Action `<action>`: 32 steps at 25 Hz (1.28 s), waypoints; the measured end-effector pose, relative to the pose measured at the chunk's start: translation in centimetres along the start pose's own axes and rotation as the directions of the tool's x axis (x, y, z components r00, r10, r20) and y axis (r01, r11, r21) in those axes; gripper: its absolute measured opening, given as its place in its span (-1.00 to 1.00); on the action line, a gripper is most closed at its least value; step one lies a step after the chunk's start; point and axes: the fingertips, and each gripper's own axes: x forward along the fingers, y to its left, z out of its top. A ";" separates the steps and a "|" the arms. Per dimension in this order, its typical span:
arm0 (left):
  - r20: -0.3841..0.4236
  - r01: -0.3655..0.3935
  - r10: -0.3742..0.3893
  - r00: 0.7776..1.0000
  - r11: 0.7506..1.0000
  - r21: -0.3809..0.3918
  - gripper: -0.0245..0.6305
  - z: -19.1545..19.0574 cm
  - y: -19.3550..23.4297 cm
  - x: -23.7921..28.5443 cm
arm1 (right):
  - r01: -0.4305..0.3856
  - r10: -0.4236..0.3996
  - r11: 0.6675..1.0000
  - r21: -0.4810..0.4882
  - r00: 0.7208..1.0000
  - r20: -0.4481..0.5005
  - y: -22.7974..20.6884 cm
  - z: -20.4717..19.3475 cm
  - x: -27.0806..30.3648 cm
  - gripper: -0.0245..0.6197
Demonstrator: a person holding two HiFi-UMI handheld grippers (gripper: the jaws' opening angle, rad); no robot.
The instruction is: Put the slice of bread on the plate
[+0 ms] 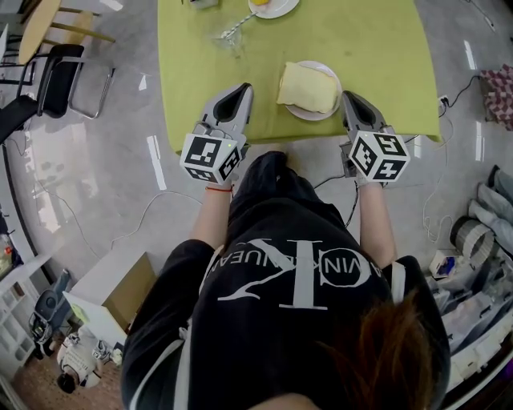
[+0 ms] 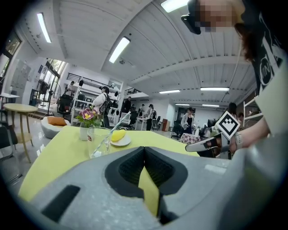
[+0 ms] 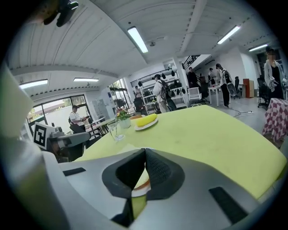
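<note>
My left gripper (image 1: 240,90) and right gripper (image 1: 350,98) are closed, holding nothing. The bread (image 1: 309,86) on the plate (image 1: 309,115) between them looks soft, so I'd pinch its edge gently.

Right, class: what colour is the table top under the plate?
Yellow-green; the table shows best in the head view.

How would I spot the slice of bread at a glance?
Find the yellow-green table. Near its edge closest to the person sits a white plate, and the slice of bread lies on it. It is pale, squarish and thick, unlike the small yellow item on the far plate beside the glass.
</note>
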 end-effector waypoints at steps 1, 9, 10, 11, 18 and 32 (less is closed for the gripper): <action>0.001 0.002 -0.002 1.000 1.000 0.002 -0.90 0.1 0.0 0.1 | -0.001 0.001 1.000 0.000 1.000 0.005 -0.1 0.1 0.0 -0.92; 0.024 -0.001 0.001 1.000 1.000 0.025 -0.90 1.3 0.3 0.6 | -0.008 0.009 1.000 -0.020 0.997 0.074 -0.2 1.5 -0.7 -0.92; 0.028 -0.003 0.002 1.000 1.000 0.029 -0.90 1.6 0.4 0.6 | -0.007 0.009 1.000 -0.024 0.997 0.082 -0.3 1.7 -0.9 -0.92; 0.032 -0.006 0.005 0.999 0.999 0.032 -0.90 1.8 0.4 0.6 | -0.006 0.009 1.000 -0.029 0.996 0.090 -0.3 1.9 -1.1 -0.92; 0.062 -0.023 0.019 0.998 0.998 0.054 -0.90 3.4 0.8 0.5 | -0.005 0.016 0.997 -0.075 0.989 0.147 -0.1 3.7 -1.7 -0.92; 0.118 -0.055 0.044 0.992 0.995 0.088 -0.90 5.9 1.1 0.2 | 0.001 0.024 0.994 -0.107 0.973 0.229 0.2 6.1 -3.0 -0.92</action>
